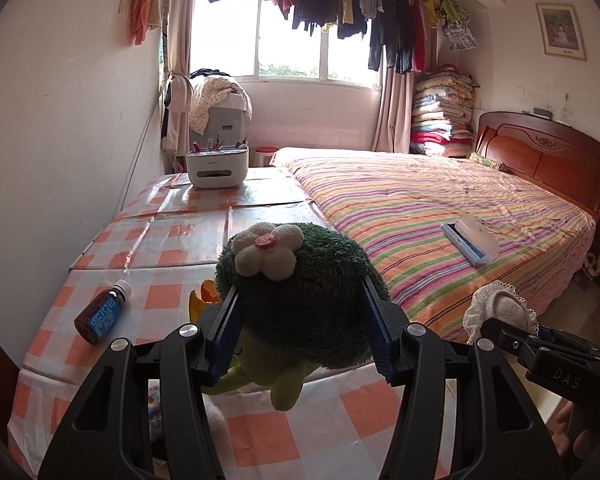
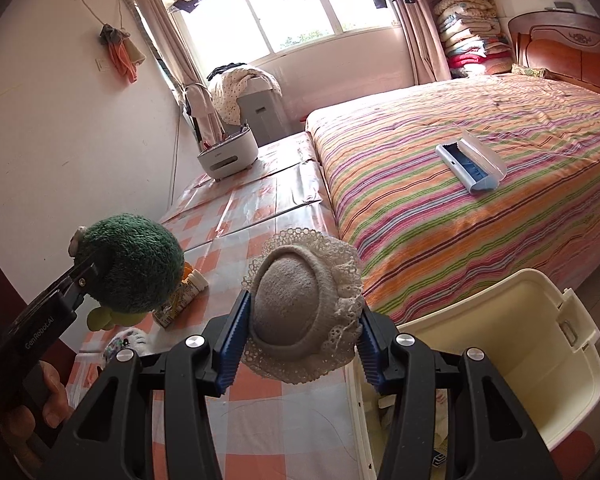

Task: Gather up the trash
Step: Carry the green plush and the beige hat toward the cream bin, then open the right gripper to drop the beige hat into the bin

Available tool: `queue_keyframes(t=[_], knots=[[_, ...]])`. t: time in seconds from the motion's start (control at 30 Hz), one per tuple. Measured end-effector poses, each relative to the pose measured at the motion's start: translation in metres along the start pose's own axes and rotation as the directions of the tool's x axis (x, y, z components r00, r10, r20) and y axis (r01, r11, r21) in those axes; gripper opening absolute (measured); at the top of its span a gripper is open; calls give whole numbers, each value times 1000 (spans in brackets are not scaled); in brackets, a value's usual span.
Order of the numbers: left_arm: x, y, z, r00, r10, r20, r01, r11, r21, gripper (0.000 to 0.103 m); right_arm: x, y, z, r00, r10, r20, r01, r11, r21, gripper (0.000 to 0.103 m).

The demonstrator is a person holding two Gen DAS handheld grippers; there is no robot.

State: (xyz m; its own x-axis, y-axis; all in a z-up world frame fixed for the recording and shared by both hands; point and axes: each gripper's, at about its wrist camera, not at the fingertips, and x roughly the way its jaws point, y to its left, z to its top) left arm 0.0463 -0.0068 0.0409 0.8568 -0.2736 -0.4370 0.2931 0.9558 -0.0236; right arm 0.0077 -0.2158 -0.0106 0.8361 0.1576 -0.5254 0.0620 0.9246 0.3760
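My left gripper is shut on a green plush toy with a white flower on top, held just above the checked table. The toy also shows in the right wrist view, with the left gripper on it. My right gripper is shut on a small grey knitted hat with a lace brim, held over the table's right edge beside a cream plastic bin. The hat also shows in the left wrist view.
A brown bottle lies on the table at the left, with small boxes behind the toy. A white pen holder box stands at the far end. A striped bed with a white and blue lint brush lies to the right.
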Motion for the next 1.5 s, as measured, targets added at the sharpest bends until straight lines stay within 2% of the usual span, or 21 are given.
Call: queue_keyframes(t=[0.47,0.73,0.93,1.17,1.23,1.3,1.5], knots=[[-7,-27,-12,992,-125,-33,127,991,44,55,-18,-38,-24,998,-67,-15,68,996,56,47],[-12,-39,-17,986,-156,-49,159,985,64,55,-18,-56,-31,991,-127,-29,129,987,95,48],[-13,-45,-20,983,-171,-61,176,981,78,56,-22,-56,-32,986,-167,-9,167,982,88,49],[-13,-50,-20,981,-181,-66,186,979,82,56,-23,-65,-34,983,-182,-23,183,976,121,50],[-12,-51,-21,980,-186,-69,191,978,80,57,-24,-66,-34,982,-188,-18,188,974,130,58],[-11,-53,-21,979,-190,-75,196,977,81,57,-28,-66,-33,982,-189,0,187,973,134,62],[-5,-65,-24,969,-225,-102,234,969,81,57,-43,-79,-29,978,-199,63,182,960,213,62]])
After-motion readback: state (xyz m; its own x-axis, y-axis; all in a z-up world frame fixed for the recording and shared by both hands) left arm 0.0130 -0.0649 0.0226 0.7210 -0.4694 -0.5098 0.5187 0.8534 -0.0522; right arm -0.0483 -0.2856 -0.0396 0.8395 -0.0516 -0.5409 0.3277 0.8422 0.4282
